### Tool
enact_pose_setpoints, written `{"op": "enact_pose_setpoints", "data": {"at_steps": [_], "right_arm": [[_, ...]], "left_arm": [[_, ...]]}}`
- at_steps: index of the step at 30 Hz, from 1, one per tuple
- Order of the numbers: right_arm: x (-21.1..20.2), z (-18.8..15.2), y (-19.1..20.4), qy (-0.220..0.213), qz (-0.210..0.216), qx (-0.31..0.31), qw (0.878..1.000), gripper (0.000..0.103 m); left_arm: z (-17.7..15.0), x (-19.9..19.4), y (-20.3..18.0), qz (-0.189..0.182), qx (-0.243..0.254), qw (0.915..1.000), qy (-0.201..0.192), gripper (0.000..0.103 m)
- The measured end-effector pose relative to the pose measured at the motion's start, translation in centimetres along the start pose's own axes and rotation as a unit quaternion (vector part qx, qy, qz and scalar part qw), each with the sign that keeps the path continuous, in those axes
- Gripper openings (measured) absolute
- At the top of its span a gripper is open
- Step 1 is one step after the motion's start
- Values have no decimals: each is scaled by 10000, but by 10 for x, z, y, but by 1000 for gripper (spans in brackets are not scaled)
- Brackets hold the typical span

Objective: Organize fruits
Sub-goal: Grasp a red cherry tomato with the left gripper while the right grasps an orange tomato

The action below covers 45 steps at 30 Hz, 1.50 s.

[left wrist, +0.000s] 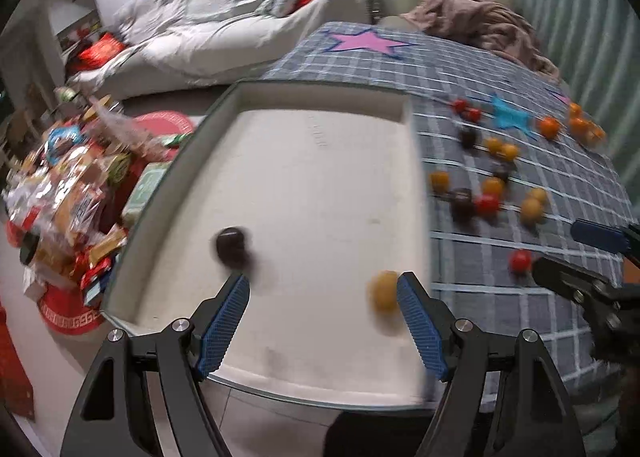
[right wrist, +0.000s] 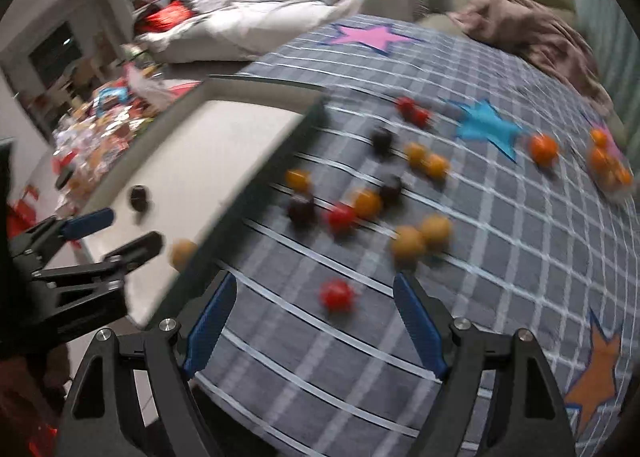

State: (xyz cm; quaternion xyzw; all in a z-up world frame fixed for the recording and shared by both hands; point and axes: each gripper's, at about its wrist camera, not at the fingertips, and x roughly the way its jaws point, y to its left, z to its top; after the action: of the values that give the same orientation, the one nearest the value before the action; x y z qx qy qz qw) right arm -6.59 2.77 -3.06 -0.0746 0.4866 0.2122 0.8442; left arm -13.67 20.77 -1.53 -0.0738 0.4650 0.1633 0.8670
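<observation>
Grey checked cloth point(right wrist: 500, 241) with coloured stars covers the surface, and a white tray point(left wrist: 320, 193) lies on its left part. Inside the tray are a dark fruit point(left wrist: 231, 244) and a yellow fruit point(left wrist: 383, 292), the latter just beside the right finger of the left gripper point(left wrist: 323, 291), which is spread wide and holds nothing. Right gripper point(right wrist: 314, 295) is also released, hovering over a red fruit point(right wrist: 337, 294), probably a tomato, though blur hides detail. More fruits point(right wrist: 408, 243) lie scattered farther on the cloth.
</observation>
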Motion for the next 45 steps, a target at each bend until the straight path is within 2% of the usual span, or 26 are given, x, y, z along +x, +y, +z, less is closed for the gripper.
{"op": "enact_pose_setpoints", "data": {"at_steps": [5,10,19,26,28,31,35,38,39,40,42,44,45], "right_arm": [[-2,-12,-43,52,-207,420,9989,83],[-2,-10,-70,2,-275,678,9973,83],[15,27,-96,-194,-372,662,9969,83],[49,55,-103,-61,-370,444,9983,83],[59,60,-102,0,-291,395,9988,77],[73,66,-98,49,-174,296,9994,75],[84,74,-85,-47,-222,37,9997,70],[87,78,-77,-110,-335,-141,9993,44],[86,78,-77,-125,-287,-145,9994,27],[86,78,-78,-126,-218,-106,9996,24],[84,77,-82,-136,-106,-2,9999,24],[79,73,-87,-147,-8,133,9998,24],[76,71,-89,-150,39,202,9997,24]], "left_arm": [[0,-9,-40,-216,353,9991,-43,77],[0,-5,-76,-306,583,9978,34,77],[2,21,-120,-227,764,9967,143,77],[7,38,-131,-193,669,9973,238,77],[8,42,-134,-136,685,9972,249,77],[9,45,-135,-148,635,9976,221,77],[10,47,-132,-223,478,9984,219,77],[9,47,-130,-250,372,9987,226,77],[9,47,-129,-272,335,9988,236,76],[8,46,-128,-340,275,9987,243,70],[8,45,-130,-341,307,9987,224,58],[6,42,-131,-400,353,9983,218,40],[6,41,-132,-442,354,9981,224,36]]}}
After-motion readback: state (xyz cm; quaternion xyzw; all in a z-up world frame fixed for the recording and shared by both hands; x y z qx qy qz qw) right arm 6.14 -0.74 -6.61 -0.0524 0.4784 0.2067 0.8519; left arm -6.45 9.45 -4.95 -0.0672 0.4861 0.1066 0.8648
